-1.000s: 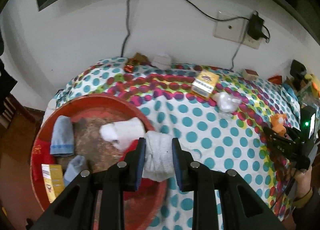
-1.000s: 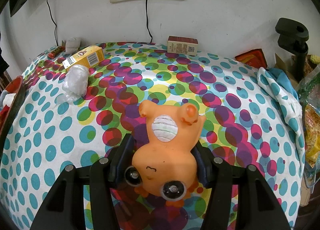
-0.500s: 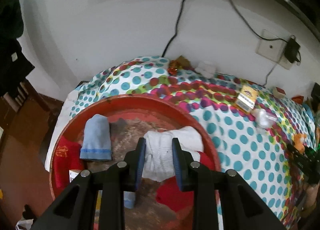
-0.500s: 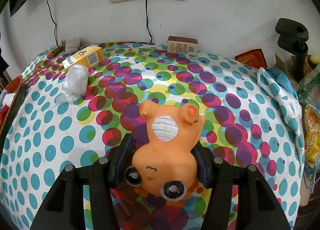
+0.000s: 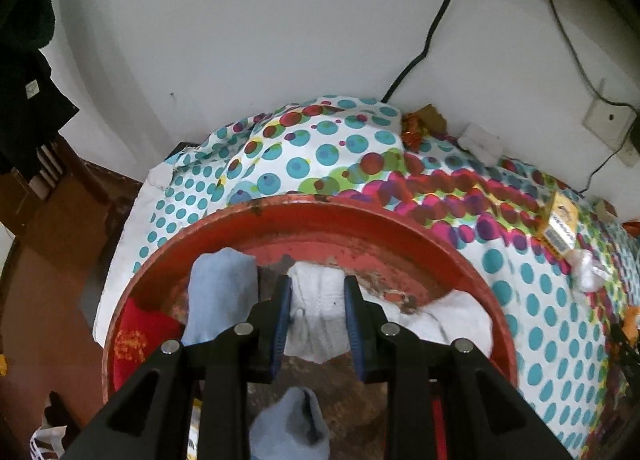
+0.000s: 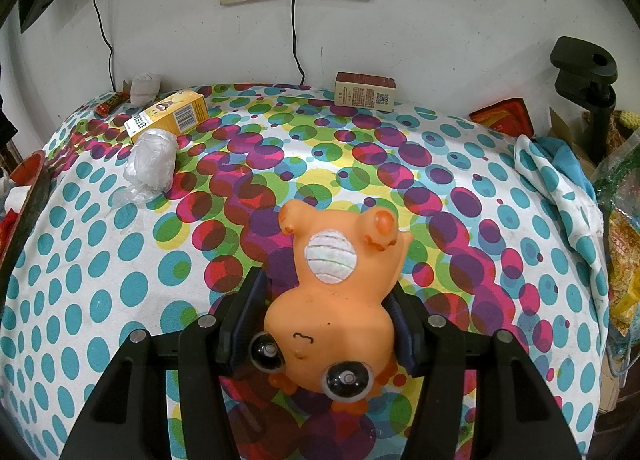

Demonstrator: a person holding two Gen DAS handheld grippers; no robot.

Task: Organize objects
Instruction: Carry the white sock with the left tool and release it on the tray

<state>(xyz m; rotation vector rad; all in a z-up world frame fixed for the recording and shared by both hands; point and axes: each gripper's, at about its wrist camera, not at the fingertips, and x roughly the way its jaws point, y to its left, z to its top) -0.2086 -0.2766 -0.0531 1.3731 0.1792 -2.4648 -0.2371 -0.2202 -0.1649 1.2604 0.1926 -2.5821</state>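
In the left wrist view my left gripper is shut on a white sock, which hangs over the inside of a round red basin. The basin also holds a light blue sock, a second blue sock, another white sock and a red cloth. In the right wrist view my right gripper is shut on an orange rubber toy animal, upside down with its big eyes toward the camera, above the dotted tablecloth.
On the cloth lie a yellow box, a crumpled white plastic bag, a brown box by the wall, a candy wrapper and a red packet. Sockets and cables run along the wall. A black clamp stand rises at right.
The left gripper has carried the white sock from the basin's right rim to over the basin's middle and a little lower. The right gripper and the toy have stayed put.
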